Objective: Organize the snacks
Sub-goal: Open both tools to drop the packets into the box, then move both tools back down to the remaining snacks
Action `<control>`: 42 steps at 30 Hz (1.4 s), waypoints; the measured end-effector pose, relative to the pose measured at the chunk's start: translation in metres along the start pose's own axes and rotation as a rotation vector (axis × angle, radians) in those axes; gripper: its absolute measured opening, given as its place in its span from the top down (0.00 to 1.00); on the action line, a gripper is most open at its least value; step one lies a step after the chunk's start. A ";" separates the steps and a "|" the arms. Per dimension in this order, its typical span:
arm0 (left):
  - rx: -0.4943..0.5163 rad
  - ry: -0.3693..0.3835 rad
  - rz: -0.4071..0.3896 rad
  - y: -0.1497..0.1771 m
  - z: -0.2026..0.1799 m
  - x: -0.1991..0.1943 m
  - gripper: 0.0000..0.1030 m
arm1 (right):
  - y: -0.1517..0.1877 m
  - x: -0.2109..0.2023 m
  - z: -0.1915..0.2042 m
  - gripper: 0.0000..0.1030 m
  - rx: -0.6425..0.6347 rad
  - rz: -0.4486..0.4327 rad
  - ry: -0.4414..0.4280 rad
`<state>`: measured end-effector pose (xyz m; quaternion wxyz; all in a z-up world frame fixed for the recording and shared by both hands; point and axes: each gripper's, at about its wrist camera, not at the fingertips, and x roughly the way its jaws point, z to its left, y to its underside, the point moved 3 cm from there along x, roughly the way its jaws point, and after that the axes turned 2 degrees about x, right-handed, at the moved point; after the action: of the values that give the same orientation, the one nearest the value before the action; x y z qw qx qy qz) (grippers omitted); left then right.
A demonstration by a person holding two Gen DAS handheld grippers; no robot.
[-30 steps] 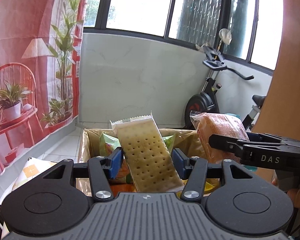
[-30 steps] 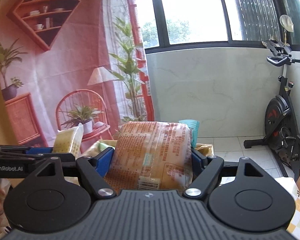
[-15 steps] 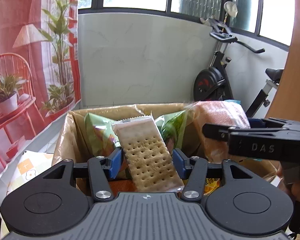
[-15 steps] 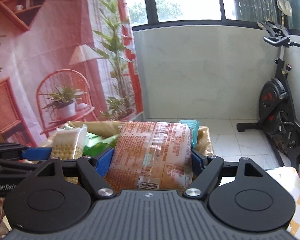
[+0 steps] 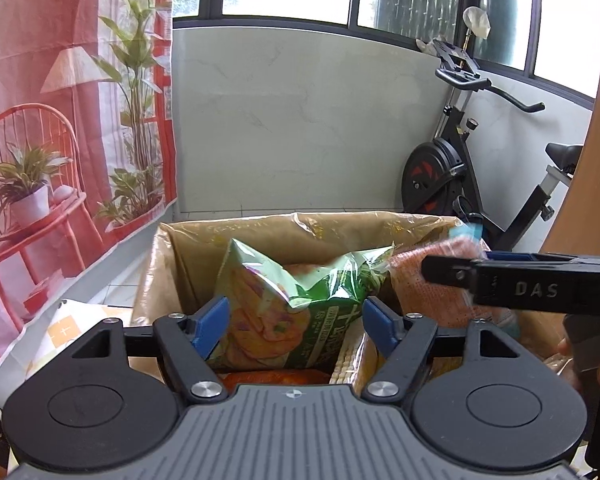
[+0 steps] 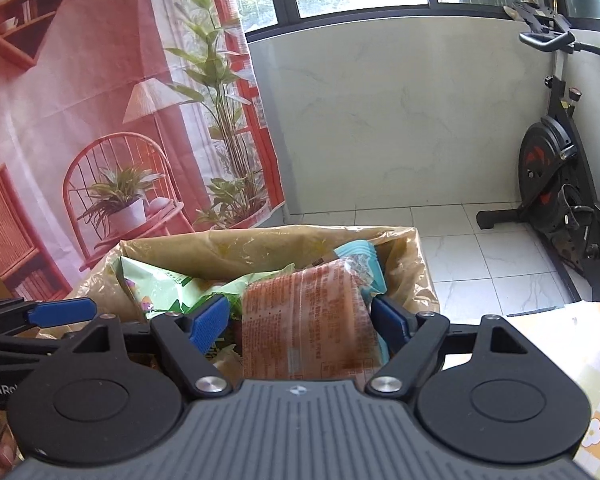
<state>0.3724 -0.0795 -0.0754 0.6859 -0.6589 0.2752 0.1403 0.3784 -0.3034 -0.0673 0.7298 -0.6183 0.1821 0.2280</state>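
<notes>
Left gripper: jaws just opened wide, nothing held, over box.
Right gripper: clamps crinkly orange packet, right-hand box side.
Left view only: cracker pack edge.

One cardboard box lined with clear film stands ahead. In it show one green snack bag, one orange-brown packet, one light-blue packet behind it, and one cracker pack seen only as an edge. Something orange lies at the bottom, perhaps one more packet. Two grippers are in view, and one exercise bike stands beyond.
</notes>
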 end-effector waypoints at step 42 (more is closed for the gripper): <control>-0.134 -0.008 0.079 0.122 0.034 -0.083 0.26 | 0.124 -0.113 0.044 0.21 -0.109 -0.042 -0.016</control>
<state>0.2440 -0.0212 -0.1308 0.6354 -0.6912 0.2884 0.1881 0.2143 -0.2563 -0.0996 0.7011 -0.6589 0.1505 0.2273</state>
